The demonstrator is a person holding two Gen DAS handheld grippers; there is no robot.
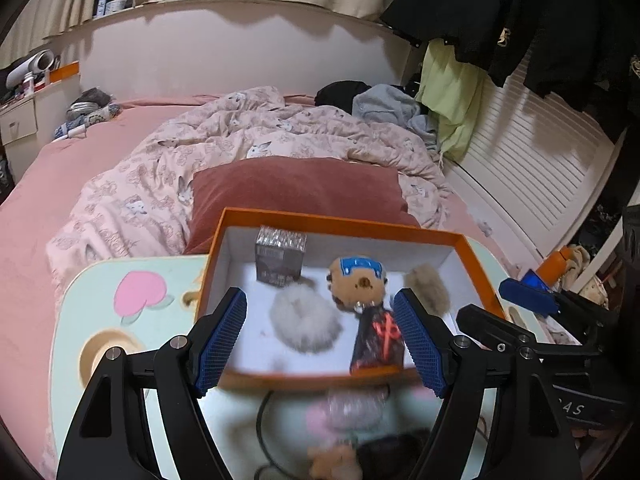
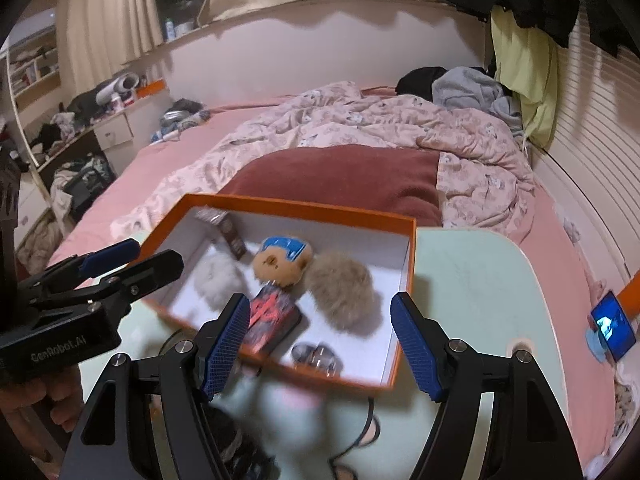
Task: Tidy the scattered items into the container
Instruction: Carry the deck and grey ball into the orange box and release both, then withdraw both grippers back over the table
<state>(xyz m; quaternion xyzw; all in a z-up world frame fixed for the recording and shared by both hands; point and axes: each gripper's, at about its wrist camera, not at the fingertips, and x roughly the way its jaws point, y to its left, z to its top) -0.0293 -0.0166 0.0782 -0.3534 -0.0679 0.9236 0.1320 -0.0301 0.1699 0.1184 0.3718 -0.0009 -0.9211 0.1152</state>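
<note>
Bedroom, desk [image 2: 472, 280]: orange box [image 1: 340, 222] holding plush [image 1: 357, 280], pompoms; left hand-held gripper [image 1: 320, 340] and right hand-held gripper [image 2: 320, 344] both released, empty.

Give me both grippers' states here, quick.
Left gripper: open, holding nothing, above the orange box.
Right gripper: open, holding nothing, above the same box.

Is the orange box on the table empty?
No: the orange box holds a plush toy, two fluffy pompoms and small boxes.
</note>
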